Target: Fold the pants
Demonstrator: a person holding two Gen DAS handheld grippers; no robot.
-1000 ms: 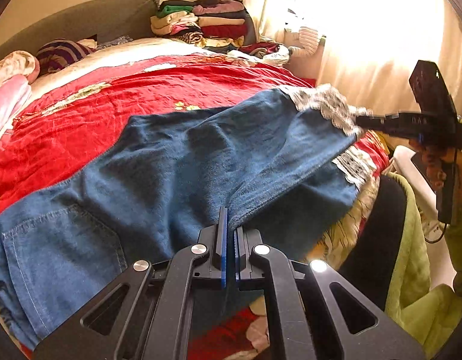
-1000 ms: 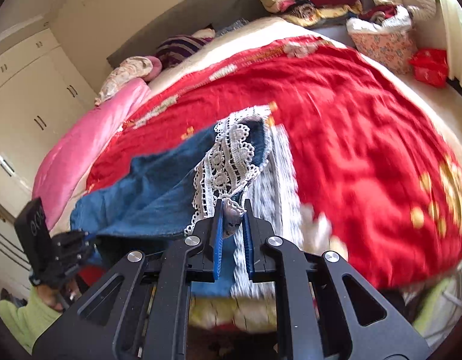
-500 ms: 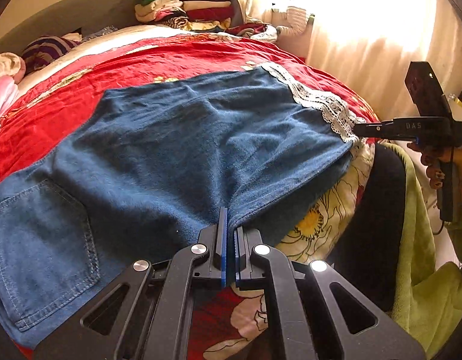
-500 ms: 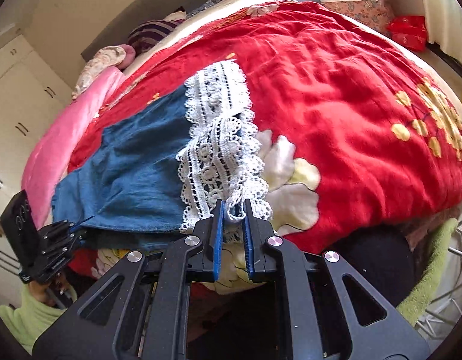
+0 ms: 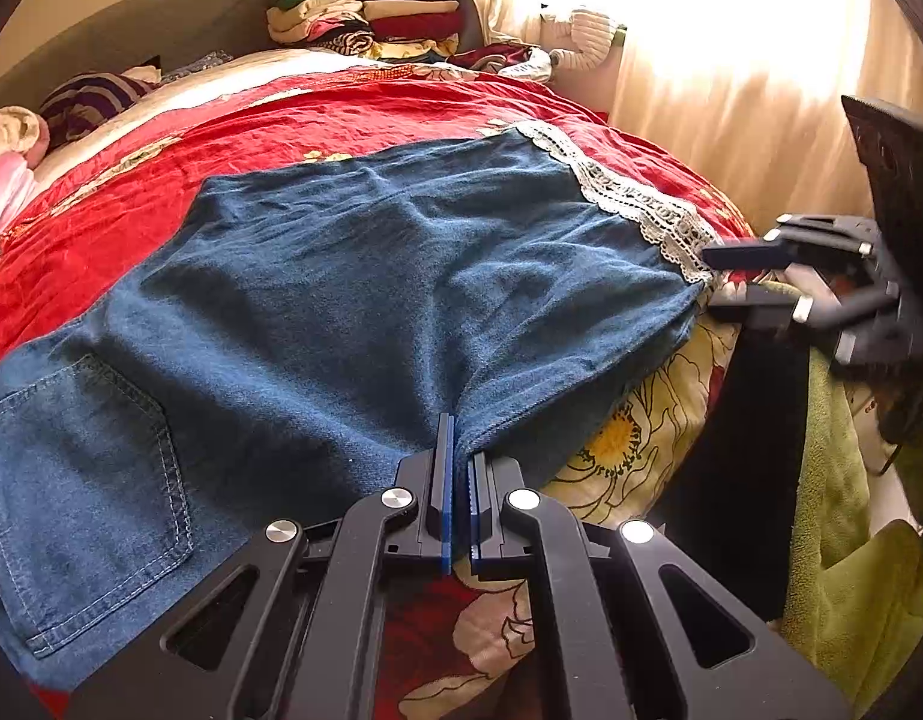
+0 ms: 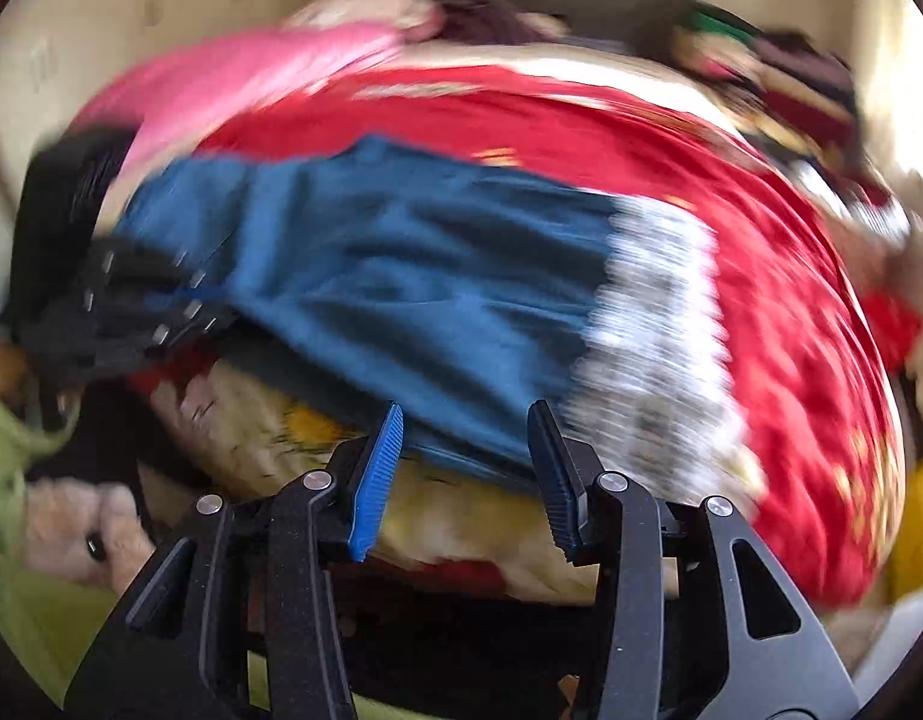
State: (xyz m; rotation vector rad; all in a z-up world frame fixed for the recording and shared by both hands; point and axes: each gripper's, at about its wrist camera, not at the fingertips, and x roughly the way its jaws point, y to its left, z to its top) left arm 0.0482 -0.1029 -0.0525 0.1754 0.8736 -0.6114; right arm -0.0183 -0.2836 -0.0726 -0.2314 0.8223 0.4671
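Denim pants (image 5: 365, 300) lie lengthwise left-to-right across the bed (image 5: 353, 114).
Left claw (image 5: 456, 501) pinches their near edge; right claw (image 6: 464, 474), jaws opening and empty, sits by the lace hem (image 5: 635, 204).

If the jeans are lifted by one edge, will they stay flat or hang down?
The jeans would probably hang down limp: they lie in soft wrinkles and drape over the edge of the bed. The cloth bunches where the left tongs pinch it, so it likely folds easily. The lace hem looks thin and may snag.
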